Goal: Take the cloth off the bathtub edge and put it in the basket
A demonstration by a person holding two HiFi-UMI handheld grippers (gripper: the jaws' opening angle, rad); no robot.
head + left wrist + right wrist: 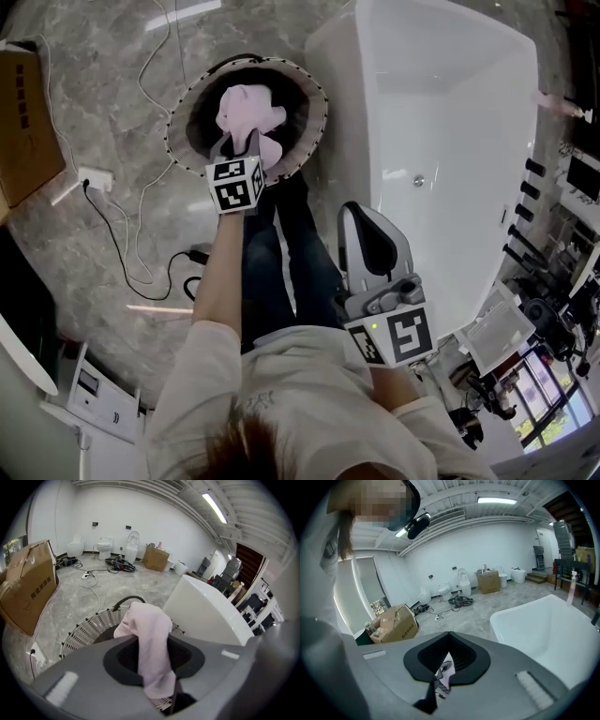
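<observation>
Fingers [89, 681] of the left gripper [154, 660] clamp the cloth [149, 634] over the basket [86, 631]

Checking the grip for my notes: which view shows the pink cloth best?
Left gripper view: the pink cloth sits close and central, pinched between the jaws. Head view shows it small, over the basket. Right gripper view shows none of it.

My head camera looks steeply down onto the basket [180, 111] and bathtub [450, 141]; the camera on my left gripper [242, 142] sits close above the basket, facing out over the floor [94, 75] (tilted downward); the one on my right gripper [361, 214] faces the far wall [487, 550] from farther back; all 3 views share the bathtub.
</observation>
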